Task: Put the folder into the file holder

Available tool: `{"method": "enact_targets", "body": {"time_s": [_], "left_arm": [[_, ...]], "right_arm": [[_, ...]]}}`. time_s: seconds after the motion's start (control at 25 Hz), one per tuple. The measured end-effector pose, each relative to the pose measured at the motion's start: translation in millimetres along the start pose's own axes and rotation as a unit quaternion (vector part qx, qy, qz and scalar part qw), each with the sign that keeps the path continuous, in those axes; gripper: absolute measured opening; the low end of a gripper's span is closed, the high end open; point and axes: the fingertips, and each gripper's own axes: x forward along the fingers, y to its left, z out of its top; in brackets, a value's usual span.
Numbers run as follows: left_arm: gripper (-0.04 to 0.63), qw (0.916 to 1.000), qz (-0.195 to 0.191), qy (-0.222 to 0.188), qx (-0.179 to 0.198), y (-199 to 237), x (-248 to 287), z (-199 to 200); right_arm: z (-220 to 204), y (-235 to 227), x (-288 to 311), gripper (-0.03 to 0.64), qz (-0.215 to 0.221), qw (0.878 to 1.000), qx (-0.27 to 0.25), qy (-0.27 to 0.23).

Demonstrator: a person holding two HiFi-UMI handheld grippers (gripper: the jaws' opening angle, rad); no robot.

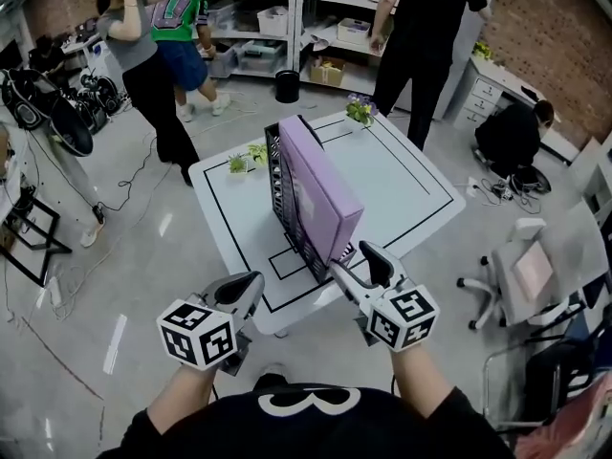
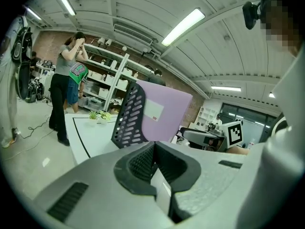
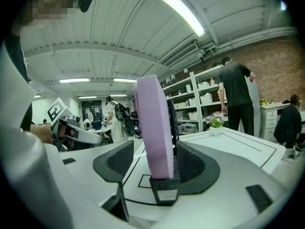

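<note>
Now the folder point(image 1: 320, 194) stands upright in the file holder point(image 1: 281, 185). My right gripper point(image 1: 360, 262) gapes wide before it; my left gripper point(image 1: 249, 285) is closed, empty.

Purple folder point(image 1: 320, 194) stands in black file holder point(image 1: 280, 189).

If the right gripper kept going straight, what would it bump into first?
Most likely the purple folder standing in the black file holder, straight ahead between the right gripper's open jaws. Depth is unclear.

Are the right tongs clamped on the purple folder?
No, the right tongs stand wide open, with a clear gap beside the purple folder.
</note>
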Motion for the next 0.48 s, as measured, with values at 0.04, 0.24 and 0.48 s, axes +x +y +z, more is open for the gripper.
{"method": "enact_targets", "body": {"time_s": [0.04, 0.24, 0.48], "left_arm": [[0.006, 1.0000, -0.001, -0.003, 0.000, -8.9, -1.6, -1.8], [0.006, 0.9998, -0.012, -0.014, 0.009, -56.1, -14.2, -10.3], [0.006, 0.9987, -0.031, -0.030, 0.028, -106.8, -32.0, -18.8]], "right_arm": [[-1.1, 3.2, -9.6, 0.265, 0.007, 1.000, 0.005, 0.003], [0.8, 38.5, -55.8, 0.243, 0.082, 0.996, 0.015, 0.006], [-2.8, 71.5, -101.1, 0.008, 0.135, 0.989, 0.055, 0.003]]}}
